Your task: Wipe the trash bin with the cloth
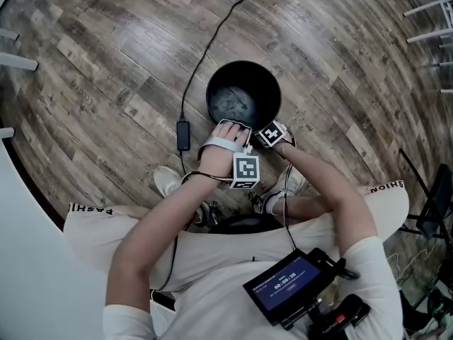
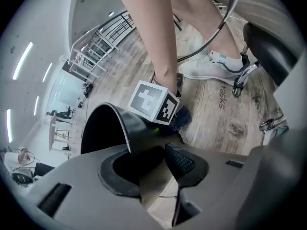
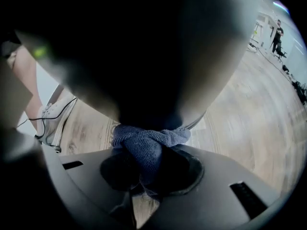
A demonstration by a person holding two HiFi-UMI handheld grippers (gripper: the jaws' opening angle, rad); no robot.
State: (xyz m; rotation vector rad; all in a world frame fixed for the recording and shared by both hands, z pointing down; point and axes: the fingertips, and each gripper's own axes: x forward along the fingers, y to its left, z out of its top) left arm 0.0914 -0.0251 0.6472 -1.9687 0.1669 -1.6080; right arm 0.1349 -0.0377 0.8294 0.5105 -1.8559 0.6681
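1. Trash bin (image 1: 243,68): round, glossy black, upright on the wood-plank floor (image 1: 106,69), near the person's feet.
2. Left gripper (image 2: 153,163): jaws apart, straddling the bin's thin near rim.
3. Right gripper (image 3: 144,172): clamped on a bunched blue terry cloth (image 3: 144,145), against the bin's smooth outer wall.

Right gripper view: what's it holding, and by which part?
Right gripper pinches a blue cloth by a bunched fold, up against the black trash bin.
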